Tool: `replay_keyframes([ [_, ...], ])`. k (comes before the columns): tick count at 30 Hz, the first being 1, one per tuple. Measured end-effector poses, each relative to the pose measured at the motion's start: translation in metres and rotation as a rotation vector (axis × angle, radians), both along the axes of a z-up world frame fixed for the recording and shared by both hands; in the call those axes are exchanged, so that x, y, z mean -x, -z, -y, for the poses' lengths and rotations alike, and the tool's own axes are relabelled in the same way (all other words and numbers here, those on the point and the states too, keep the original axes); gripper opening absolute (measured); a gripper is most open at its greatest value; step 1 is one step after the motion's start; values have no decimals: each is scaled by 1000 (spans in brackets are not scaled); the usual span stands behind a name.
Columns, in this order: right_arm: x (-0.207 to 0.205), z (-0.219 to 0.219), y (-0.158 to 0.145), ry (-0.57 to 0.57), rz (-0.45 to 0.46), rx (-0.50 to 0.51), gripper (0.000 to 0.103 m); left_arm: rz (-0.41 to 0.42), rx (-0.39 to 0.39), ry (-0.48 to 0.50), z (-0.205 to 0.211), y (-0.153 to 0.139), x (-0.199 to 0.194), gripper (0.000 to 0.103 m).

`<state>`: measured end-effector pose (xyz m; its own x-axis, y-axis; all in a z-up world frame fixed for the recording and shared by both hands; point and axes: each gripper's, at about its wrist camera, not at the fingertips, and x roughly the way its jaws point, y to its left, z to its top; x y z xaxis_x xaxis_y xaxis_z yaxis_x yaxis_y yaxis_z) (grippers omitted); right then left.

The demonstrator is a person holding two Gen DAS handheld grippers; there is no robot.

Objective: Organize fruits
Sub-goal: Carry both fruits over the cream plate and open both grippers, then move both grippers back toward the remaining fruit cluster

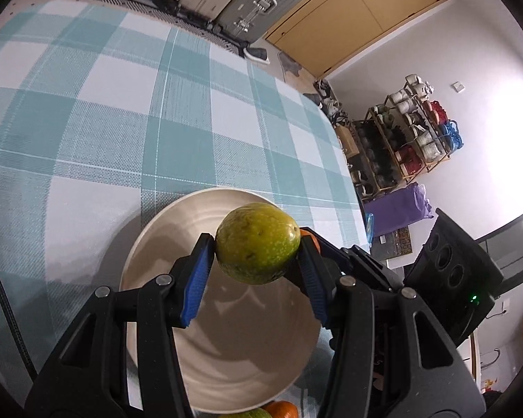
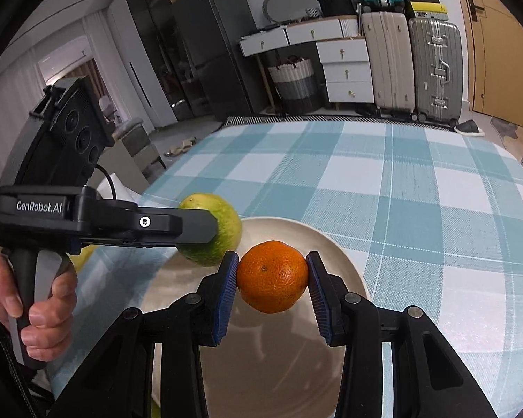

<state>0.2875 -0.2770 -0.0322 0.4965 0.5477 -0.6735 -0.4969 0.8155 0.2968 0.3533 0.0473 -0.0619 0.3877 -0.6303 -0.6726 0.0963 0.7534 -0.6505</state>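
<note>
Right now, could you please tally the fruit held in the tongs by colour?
Green fruit: 1, in the left tongs
Orange fruit: 1, in the right tongs
Total: 2

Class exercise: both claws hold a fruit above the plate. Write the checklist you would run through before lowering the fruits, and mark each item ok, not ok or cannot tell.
1. Left claw shut on the green fruit: ok.
2. Right claw shut on the orange: ok.
3. Both fruits over the plate: ok.
4. Plate's visible surface bare: ok.
5. Gap between the two fruits enough to lower together: cannot tell.
6. Height above the plate: cannot tell.
</note>
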Motion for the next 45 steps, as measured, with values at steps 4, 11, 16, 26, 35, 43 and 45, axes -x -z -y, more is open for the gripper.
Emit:
replay_keyframes([
  [4, -8, 1, 6, 18, -15, 6, 40, -11, -1, 8, 5, 10, -9, 47],
  [11, -11, -2, 16, 14, -37, 27, 41, -44, -1, -9, 8, 22, -18, 47],
  [16, -8, 6, 7, 47, -3, 0, 61, -54, 13, -13, 9, 18, -18, 48],
  [26, 28, 32, -32, 104, 103, -37, 80, -1, -60, -44, 8, -18, 15, 64],
  [35, 71, 49, -54, 137, 156, -43, 88, 54, -191, -86, 6, -42, 67, 71],
  [43, 107, 51, -64, 139, 189, -51, 95, 126, -285, -115, 7, -55, 116, 79],
  [45, 116, 51, -66, 138, 197, -55, 96, 140, -315, -125, 8, -57, 128, 81],
])
